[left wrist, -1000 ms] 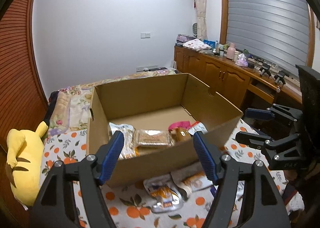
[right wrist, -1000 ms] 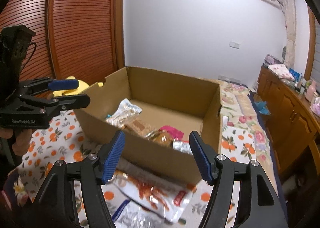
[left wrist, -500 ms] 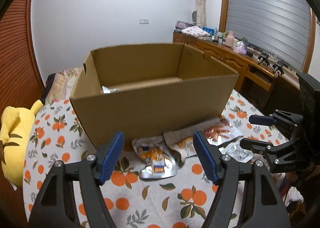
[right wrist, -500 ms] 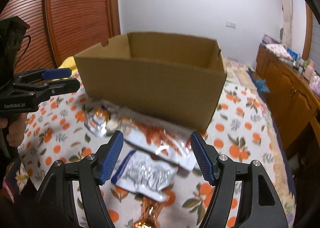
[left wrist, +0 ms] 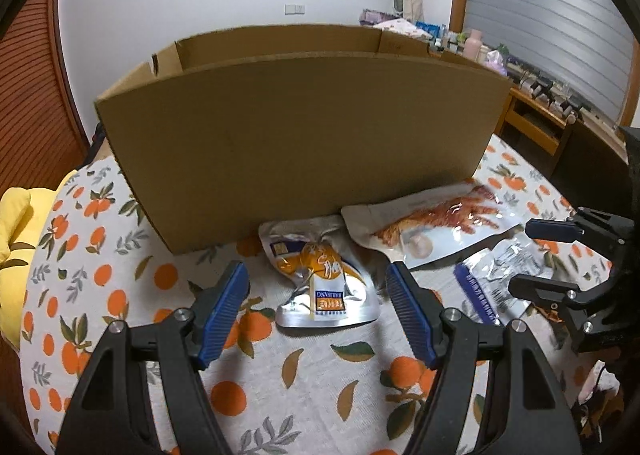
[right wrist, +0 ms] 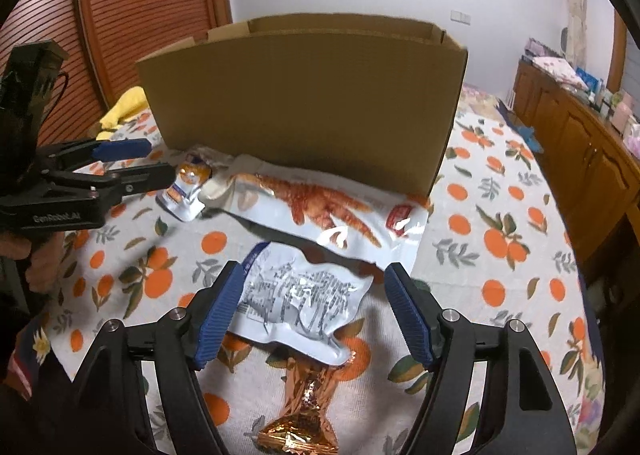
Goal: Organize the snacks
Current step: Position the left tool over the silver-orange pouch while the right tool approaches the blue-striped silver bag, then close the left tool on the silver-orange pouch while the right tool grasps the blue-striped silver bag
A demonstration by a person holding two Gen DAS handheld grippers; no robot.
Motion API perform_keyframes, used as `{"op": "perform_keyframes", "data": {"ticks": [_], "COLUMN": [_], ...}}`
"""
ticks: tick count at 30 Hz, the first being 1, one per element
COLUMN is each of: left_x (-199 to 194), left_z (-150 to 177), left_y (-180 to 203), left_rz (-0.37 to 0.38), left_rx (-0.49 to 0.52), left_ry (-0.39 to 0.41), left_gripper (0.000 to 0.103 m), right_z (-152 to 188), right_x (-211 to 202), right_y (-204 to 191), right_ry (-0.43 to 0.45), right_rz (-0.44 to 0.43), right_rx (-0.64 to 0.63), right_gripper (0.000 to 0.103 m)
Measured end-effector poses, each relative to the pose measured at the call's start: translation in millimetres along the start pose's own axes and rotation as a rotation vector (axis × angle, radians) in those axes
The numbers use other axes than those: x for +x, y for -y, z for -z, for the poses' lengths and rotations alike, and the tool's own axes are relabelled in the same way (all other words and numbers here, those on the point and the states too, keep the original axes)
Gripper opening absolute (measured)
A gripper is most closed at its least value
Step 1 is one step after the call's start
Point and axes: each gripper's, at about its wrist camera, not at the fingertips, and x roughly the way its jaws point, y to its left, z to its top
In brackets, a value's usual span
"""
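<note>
A large cardboard box (left wrist: pixel 300 135) stands on the orange-print cloth, its near wall hiding the inside. Snack packs lie in front of it. My left gripper (left wrist: pixel 316 271) is open and hovers low over a silver-and-orange pouch (left wrist: pixel 324 279), without touching it. A long white pouch picturing orange chicken feet (right wrist: pixel 320 207) lies against the box. My right gripper (right wrist: pixel 315 269) has its jaws opening over a silver pouch with dark print (right wrist: pixel 300 303); the pads do not press on it. A gold foil wrapper (right wrist: pixel 304 407) lies under that pouch's near edge.
A yellow plush toy (left wrist: pixel 16 231) lies at the cloth's left edge. A wooden cabinet (right wrist: pixel 580 135) with small items on top runs along the right wall. A hand (right wrist: pixel 36 255) holds the left gripper (right wrist: pixel 160 161) in the right wrist view.
Both grippers have dropped from above the box to just over the cloth in front of it. The box's contents are now out of sight. The right jaws have widened slightly.
</note>
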Motion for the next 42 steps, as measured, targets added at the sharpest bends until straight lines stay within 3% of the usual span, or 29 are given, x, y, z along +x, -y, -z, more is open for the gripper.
{"op": "perform_keyframes", "data": {"ticks": [18, 29, 38, 42], "left_x": [35.2, 39.5, 34.4, 30.0], "left_z": [-3.6, -4.6, -2.8, 0.2], "left_y": [9.2, 11.4, 11.3, 11.0], "left_rz": [-0.028, -0.027, -0.012, -0.011], "left_rx": [0.018, 0.020, 0.030, 0.040], "left_ry": [-0.118, -0.118, -0.105, -0.104], "left_gripper": [0.072, 0.073, 0.053, 0.051], "right_z": [5.0, 6.0, 5.3, 5.1], "right_x": [21.6, 23.2, 23.0, 22.6], "right_y": [-1.6, -8.8, -4.2, -3.6], "right_ry": [-0.086, -0.093, -0.088, -0.088], "right_rz": [0.004, 0.028, 0.035, 0.035], "right_rx": [0.004, -0.014, 0.002, 0.010], "right_gripper": [0.089, 0.091, 0.091, 0.091]}}
